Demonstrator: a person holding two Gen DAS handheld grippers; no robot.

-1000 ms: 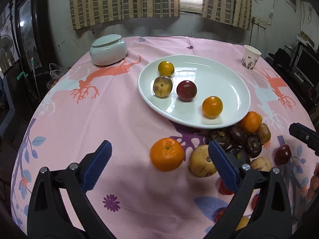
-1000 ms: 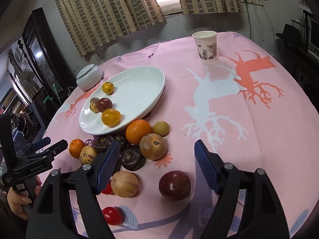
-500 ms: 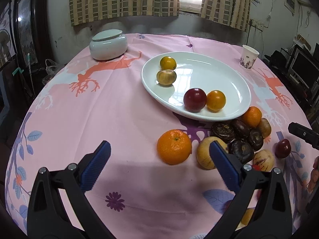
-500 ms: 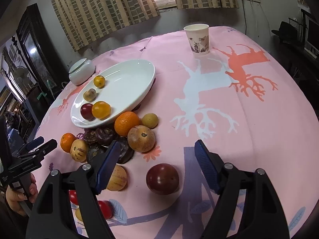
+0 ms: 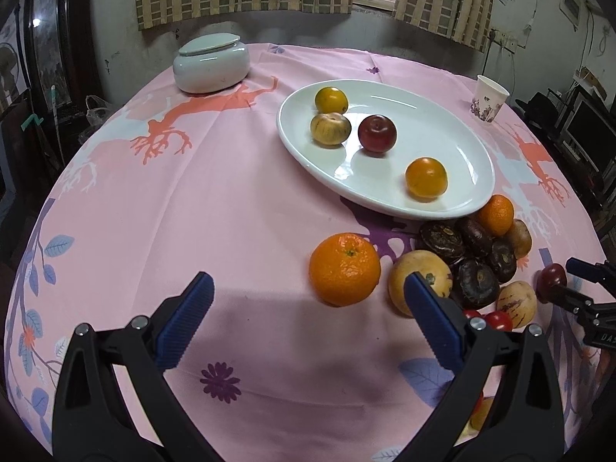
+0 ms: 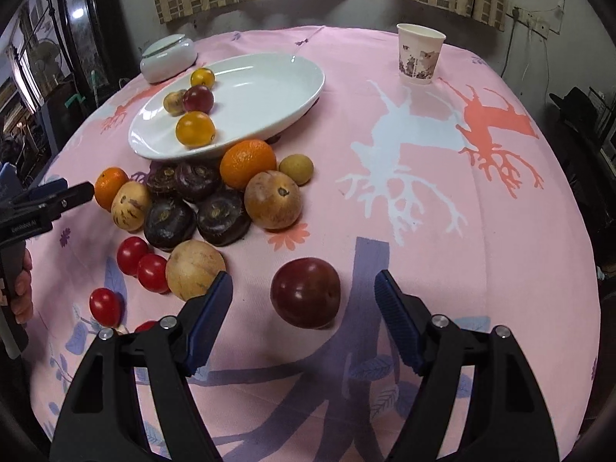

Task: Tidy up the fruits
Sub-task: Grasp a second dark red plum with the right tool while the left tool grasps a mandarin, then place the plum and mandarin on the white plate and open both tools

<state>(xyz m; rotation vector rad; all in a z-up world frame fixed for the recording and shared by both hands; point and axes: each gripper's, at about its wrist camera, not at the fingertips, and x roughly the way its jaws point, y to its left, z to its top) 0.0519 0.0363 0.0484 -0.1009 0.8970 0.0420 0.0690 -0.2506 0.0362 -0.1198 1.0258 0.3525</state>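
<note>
Four fruits sit on the plate (image 6: 269, 88); both grippers, left (image 5: 308, 308) and right (image 6: 304, 308), gape, holding nothing, the right around one plum (image 6: 305, 293).

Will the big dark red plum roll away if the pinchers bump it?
Probably: the plum looks round and smooth, sitting alone on flat cloth. Its shiny skin may slip between the open right gripper pads, so squeeze it centred.

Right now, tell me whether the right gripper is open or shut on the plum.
Open. The right gripper has its blue pads spread on either side of the dark red plum, with gaps showing on both sides; the plum rests on the tablecloth.
</note>
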